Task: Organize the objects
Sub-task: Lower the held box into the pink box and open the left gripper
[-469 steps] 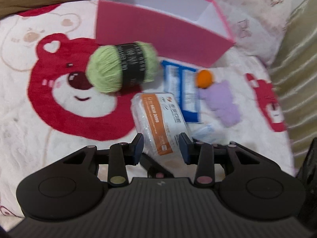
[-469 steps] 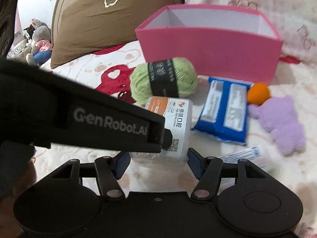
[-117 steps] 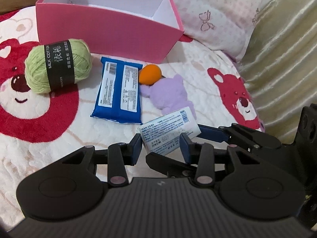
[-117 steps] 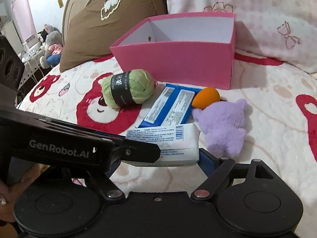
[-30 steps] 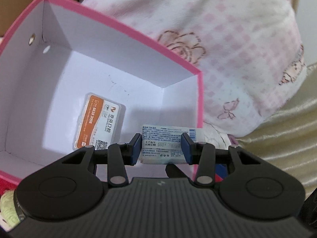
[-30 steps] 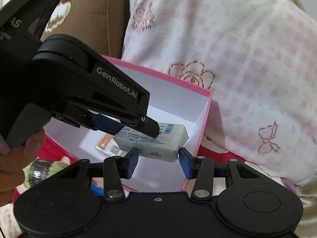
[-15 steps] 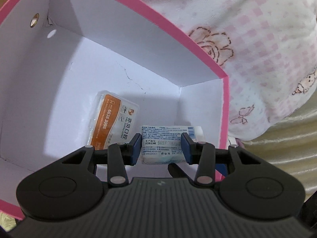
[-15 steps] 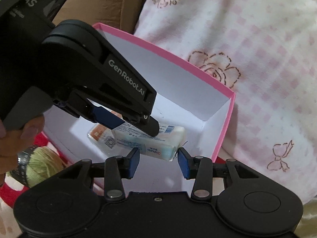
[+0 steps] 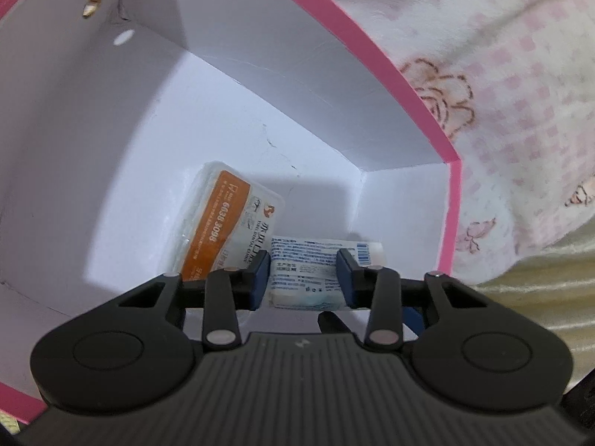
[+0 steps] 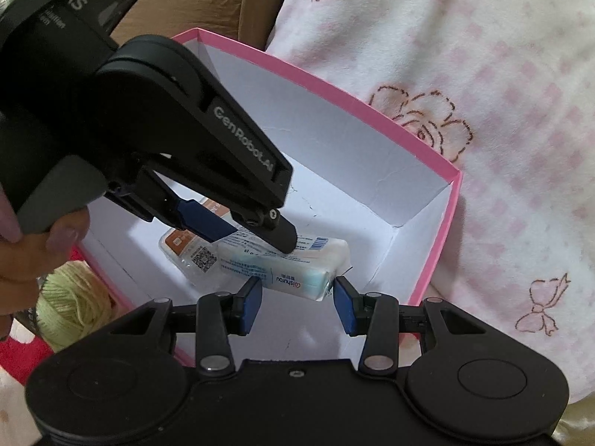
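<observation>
My left gripper [image 9: 303,273] is shut on a white tissue packet with blue print [image 9: 305,267] and holds it low inside the pink box [image 9: 452,200]. The same packet [image 10: 297,271] shows in the right wrist view, with the left gripper's fingers [image 10: 208,223] clamped on it. My right gripper [image 10: 295,303] is open; its pads stand on either side of the packet's near end, slightly apart from it. An orange-labelled packet [image 9: 227,223] lies on the box floor to the left of the held packet.
A green yarn ball [image 10: 74,308] lies outside the box at its left. A pink checked pillow [image 10: 465,93] rests behind and right of the box. A brown cushion [image 10: 208,0] is at the back.
Both grippers have lowered the tissue packet deeper into the box, beside the orange-labelled packet. The right gripper's jaws have widened off the packet.
</observation>
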`<state>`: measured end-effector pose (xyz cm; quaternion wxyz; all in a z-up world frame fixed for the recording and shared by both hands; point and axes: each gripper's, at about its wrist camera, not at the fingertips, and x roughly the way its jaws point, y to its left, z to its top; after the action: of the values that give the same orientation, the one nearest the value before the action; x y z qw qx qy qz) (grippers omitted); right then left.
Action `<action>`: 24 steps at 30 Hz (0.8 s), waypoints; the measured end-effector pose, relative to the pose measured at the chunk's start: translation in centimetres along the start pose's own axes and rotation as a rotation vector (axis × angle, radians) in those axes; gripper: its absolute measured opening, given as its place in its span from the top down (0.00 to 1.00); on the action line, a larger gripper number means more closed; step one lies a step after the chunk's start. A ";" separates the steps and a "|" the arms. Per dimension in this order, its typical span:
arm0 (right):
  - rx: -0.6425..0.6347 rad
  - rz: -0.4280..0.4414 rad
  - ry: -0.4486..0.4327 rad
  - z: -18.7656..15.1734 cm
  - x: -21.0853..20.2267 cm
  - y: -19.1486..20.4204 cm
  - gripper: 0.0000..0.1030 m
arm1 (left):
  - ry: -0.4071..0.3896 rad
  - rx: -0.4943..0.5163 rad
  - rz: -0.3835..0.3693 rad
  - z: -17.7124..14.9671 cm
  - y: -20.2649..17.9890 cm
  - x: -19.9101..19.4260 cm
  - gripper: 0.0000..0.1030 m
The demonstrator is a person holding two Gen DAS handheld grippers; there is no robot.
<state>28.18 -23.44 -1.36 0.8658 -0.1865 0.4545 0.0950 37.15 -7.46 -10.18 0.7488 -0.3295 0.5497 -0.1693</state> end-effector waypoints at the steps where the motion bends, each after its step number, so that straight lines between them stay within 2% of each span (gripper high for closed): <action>1: 0.005 0.002 0.005 0.1 0.2 0.0 0.54 | -0.018 -0.013 0.018 -0.1 0.1 -0.3 0.72; 7: 0.024 0.023 0.021 0.9 1.2 0.5 0.54 | -0.038 -0.013 0.034 0.2 0.7 -0.7 0.72; 10: 0.024 0.018 0.033 1.1 1.8 0.4 0.54 | -0.050 0.020 0.054 0.3 0.0 -0.4 0.72; 14: 0.023 -0.008 0.062 1.4 2.5 0.2 0.55 | -0.068 0.074 0.093 0.3 -1.1 0.2 0.72; 18: 0.014 -0.039 0.102 1.8 2.8 0.7 0.54 | -0.066 0.084 0.110 0.2 -1.3 0.6 0.73; 20: -0.004 -0.057 0.104 1.8 2.7 1.2 0.46 | -0.070 0.089 0.106 0.1 -1.2 0.6 0.73; 21: -0.016 -0.065 0.096 1.7 2.5 1.4 0.32 | -0.076 0.096 0.108 0.0 -1.3 0.5 0.73; 22: -0.029 -0.076 0.080 1.6 2.3 1.5 0.25 | -0.085 0.118 0.118 -0.1 -1.5 0.4 0.73; 24: -0.042 -0.088 0.059 1.3 2.2 1.4 0.25 | -0.104 0.166 0.158 -0.4 -2.0 0.3 0.73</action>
<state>29.96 -21.58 -2.83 0.8514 -0.2272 0.4689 0.0607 37.11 -9.25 -9.09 0.8118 -0.2306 0.5186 -0.1375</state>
